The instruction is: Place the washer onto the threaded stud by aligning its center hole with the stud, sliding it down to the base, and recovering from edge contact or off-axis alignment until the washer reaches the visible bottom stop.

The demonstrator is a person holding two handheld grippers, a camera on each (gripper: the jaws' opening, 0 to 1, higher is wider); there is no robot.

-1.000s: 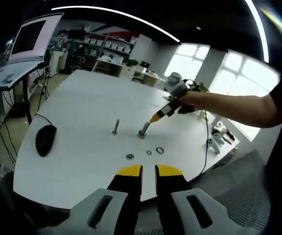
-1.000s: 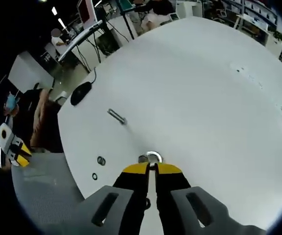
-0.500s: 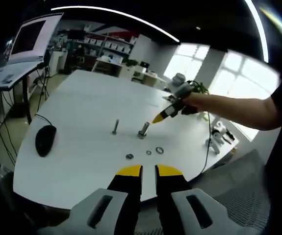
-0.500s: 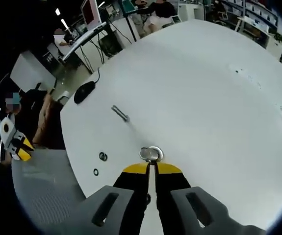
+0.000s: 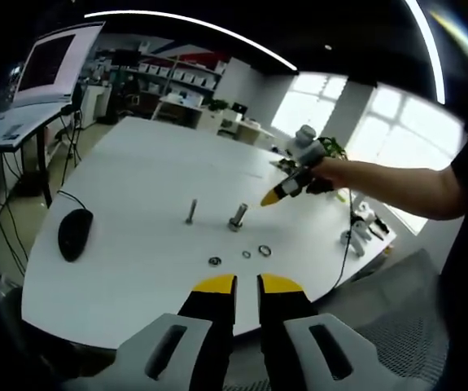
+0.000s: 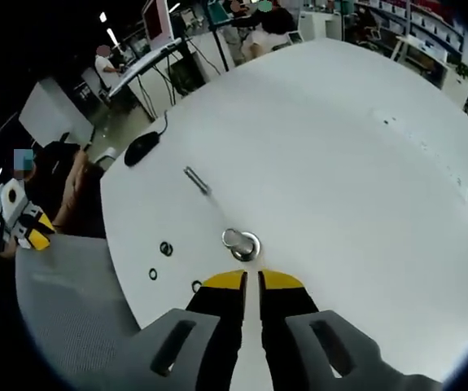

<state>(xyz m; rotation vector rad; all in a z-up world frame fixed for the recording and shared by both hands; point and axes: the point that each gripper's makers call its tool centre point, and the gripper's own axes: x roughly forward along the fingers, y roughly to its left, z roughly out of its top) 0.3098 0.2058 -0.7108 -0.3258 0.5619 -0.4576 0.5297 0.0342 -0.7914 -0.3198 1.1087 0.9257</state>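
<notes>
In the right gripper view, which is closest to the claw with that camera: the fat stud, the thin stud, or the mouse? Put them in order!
From the right claw:
1. The fat stud, just ahead of the tips.
2. The thin stud, farther up the white table, to the left.
3. The mouse, by the far left edge.

Table (image 5: 136,171): you have a white round top, bare across most of its far side.
Mouse (image 5: 75,232): black, lying near the table's edge, its cable trailing off the edge.
Monitor (image 5: 50,61): you see it on a separate desk, well apart.
Windows (image 5: 380,122): bright, beyond the table.
</notes>
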